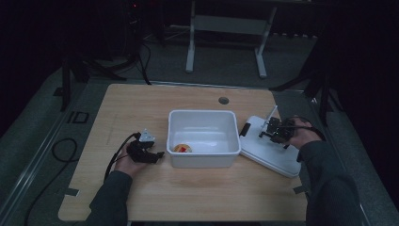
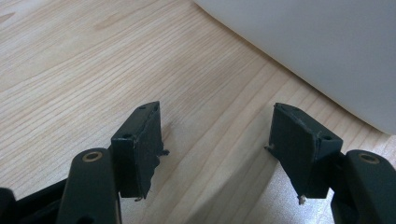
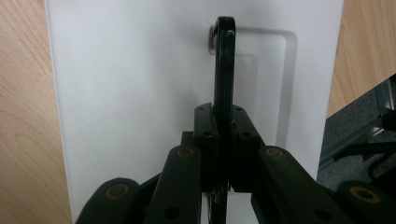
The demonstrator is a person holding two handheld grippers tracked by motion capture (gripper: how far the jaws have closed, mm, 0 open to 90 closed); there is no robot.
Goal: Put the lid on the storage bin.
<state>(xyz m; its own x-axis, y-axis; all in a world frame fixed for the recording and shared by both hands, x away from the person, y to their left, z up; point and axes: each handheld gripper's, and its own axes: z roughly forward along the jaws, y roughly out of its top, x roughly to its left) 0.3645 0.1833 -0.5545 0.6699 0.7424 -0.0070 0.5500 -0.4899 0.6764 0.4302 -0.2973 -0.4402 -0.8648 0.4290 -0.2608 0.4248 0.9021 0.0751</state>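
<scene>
High view has a white plastic bin (image 1: 203, 123) sitting mid-table with a small yellow-and-red thing (image 1: 182, 149) lying in its near-left corner, can't make out what it is. Its white lid (image 1: 263, 153) lies flat on the wooden table (image 1: 141, 108) just right of the bin, touching or nearly touching that side. The right gripper (image 1: 271, 134) is over the lid, and in the right gripper view it (image 3: 223, 122) is clamped tight on the lid's black handle (image 3: 224, 60), which stands up on edge between the pads. The left gripper (image 1: 157, 154) rests on the table just left of the bin, and the left gripper view shows its jaws spread apart with nothing but bare wood between them, bin wall (image 2: 322, 51) close ahead
</scene>
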